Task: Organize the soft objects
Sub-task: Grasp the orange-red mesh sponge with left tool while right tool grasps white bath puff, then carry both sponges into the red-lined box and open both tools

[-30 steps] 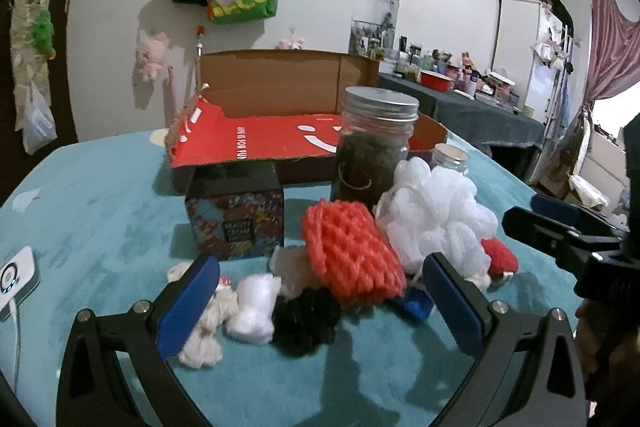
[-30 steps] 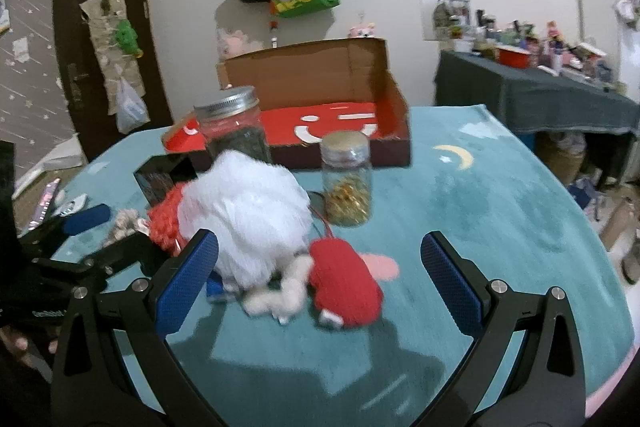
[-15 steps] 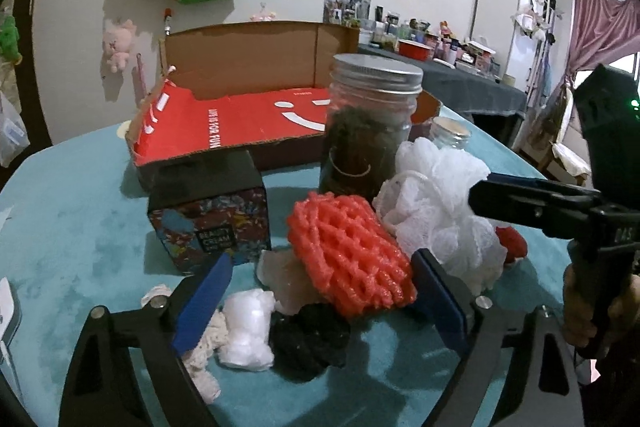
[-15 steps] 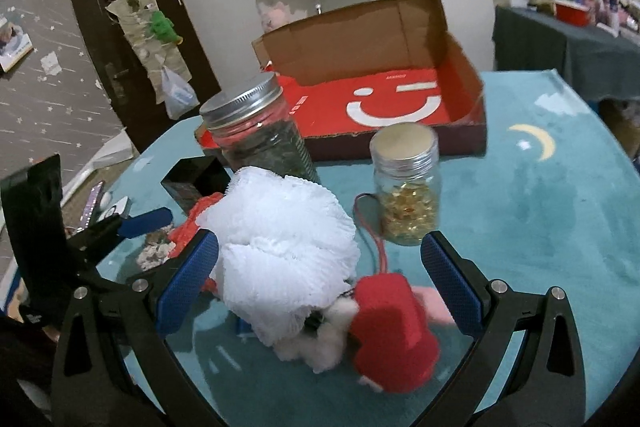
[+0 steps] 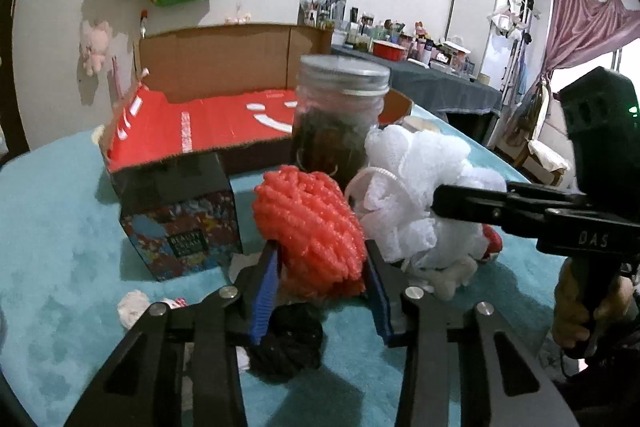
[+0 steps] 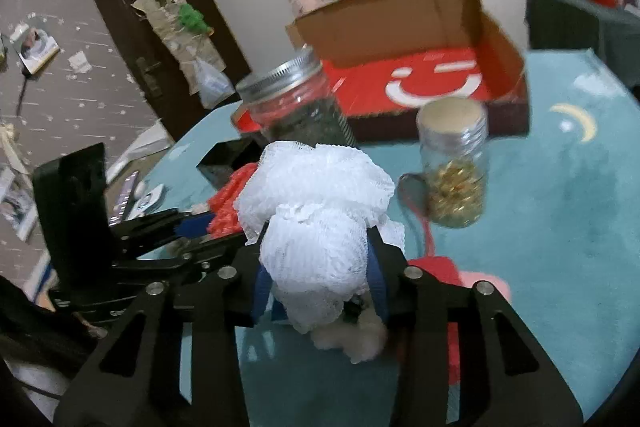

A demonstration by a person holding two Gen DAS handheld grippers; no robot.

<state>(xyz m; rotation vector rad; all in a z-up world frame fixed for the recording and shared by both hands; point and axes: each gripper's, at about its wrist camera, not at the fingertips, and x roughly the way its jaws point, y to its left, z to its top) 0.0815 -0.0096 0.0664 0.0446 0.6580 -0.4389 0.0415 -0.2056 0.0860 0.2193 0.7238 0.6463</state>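
Teal table cover (image 5: 60, 211), cluttered at centre with soft items and jars.

Left gripper (image 5: 320, 279): jaws have just been closing, now clamped on the orange foam net (image 5: 308, 227); both blue pads press into its lower sides and the net bulges above them. The net sits just in front of the large glass jar (image 5: 340, 119) with a metal lid, touching the white mesh bath pouf (image 5: 408, 187) on its right.

Right gripper (image 6: 320, 279): jaws have just been closing as well, now pinched on the white mesh bath pouf, which is squeezed narrow between the pads and puffs out above. In the left wrist view, this gripper's fingers reach into the pouf from the right side.

Black fluffy item (image 5: 288, 339) lies on the cover below the left gripper's pads. Small white scraps (image 5: 132, 303) sit to its left. A patterned small box (image 5: 184, 223) stands left of the net. The red felt piece (image 6: 436, 267) lies just beside the pouf on the right; its shape is partly hidden, possibly a small stocking or hat.

Small jar of gold bits (image 6: 456, 171) stands right of the pouf, apart from it. The open cardboard box (image 6: 420, 67) with a red floor and a white smile print sits behind the jars.
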